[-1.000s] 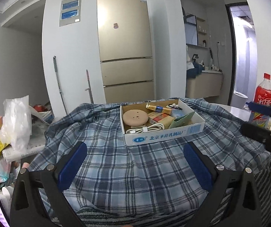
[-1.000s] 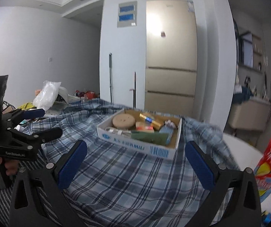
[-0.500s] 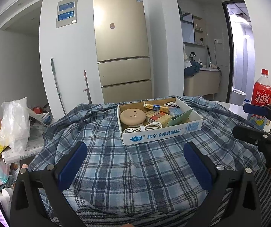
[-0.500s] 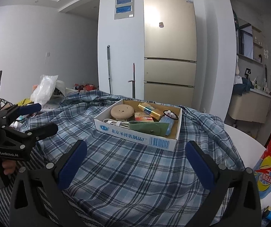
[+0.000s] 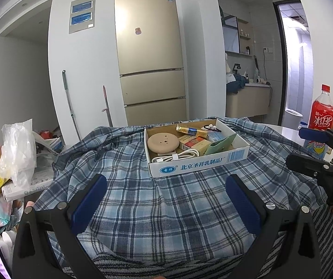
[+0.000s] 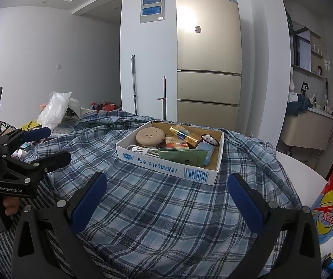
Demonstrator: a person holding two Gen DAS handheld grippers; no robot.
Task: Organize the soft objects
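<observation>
Hovering wide open and empty, the left gripper and right gripper face the rumpled blue plaid cloth spread just ahead, between them and the white cardboard box.

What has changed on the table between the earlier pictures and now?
Only the view shifts slightly: both cameras have steadied and turned a little. Nothing was taken hold of or let go. The left tool and right tool stay open above the plaid shirt. The cardboard box on the shirt and the ice tea bottle kept their places.
</observation>
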